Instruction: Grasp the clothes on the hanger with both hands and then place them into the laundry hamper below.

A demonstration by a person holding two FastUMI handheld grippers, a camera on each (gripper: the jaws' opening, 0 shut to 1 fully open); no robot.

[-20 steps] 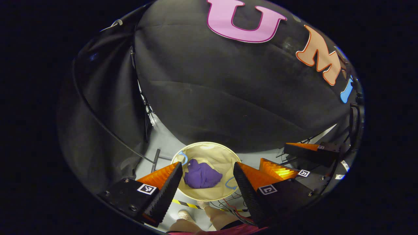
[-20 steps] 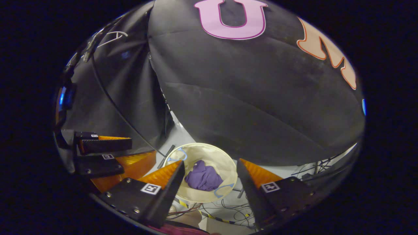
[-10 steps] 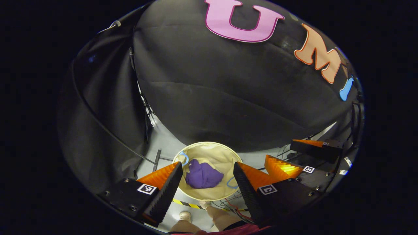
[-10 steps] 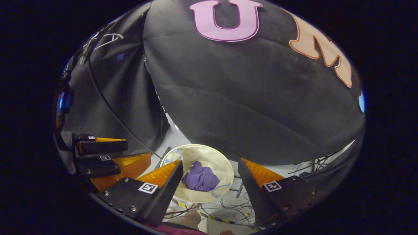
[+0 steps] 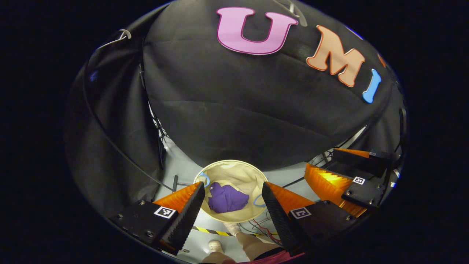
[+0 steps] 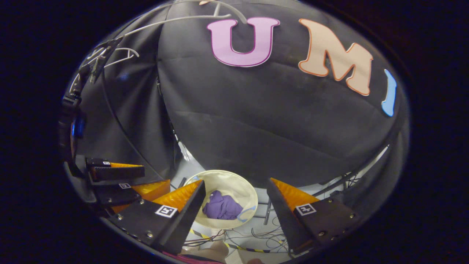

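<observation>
Black cloth wall (image 5: pixel 256 110) behind everything, grey floor (image 5: pixel 183 168) under it, and the hamper (image 5: pixel 238 172) sitting on that floor is the landmark for all of this. Going left to right in the left gripper view: left gripper (image 5: pixel 231 216) hangs well above the hamper with its fingers spread wide and nothing between them, so it's let go. Straight down through that gap you can see the clothes (image 5: pixel 227 198), a purple bundle lying crumpled inside the hamper, touching neither claw. Up and to the right of the hamper is the right gripper (image 5: pixel 348 176), also spread apart and empty. Just below the hamper, the person's shoes (image 5: pixel 231 228) stand on the floor beside some striped tape (image 5: pixel 210 231) and loose wires (image 5: pixel 256 225). In the right gripper view it's the same story: left gripper (image 6: pixel 117 179) off to the left of the hamper (image 6: pixel 234 183), right gripper (image 6: pixel 234 216) gaping open above it, clothes (image 6: pixel 221 207) heaped in the bottom. What's changed over the last second: both cameras have tipped up and pulled away a bit, more of the wall is showing and the hamper looks a touch smaller, and a bare white hanger (image 6: pixel 205 16) has come into view high above the hamper. The bundle itself hasn't budged. So my read is the drop is done and both hands are just backing off, basically task finished.
</observation>
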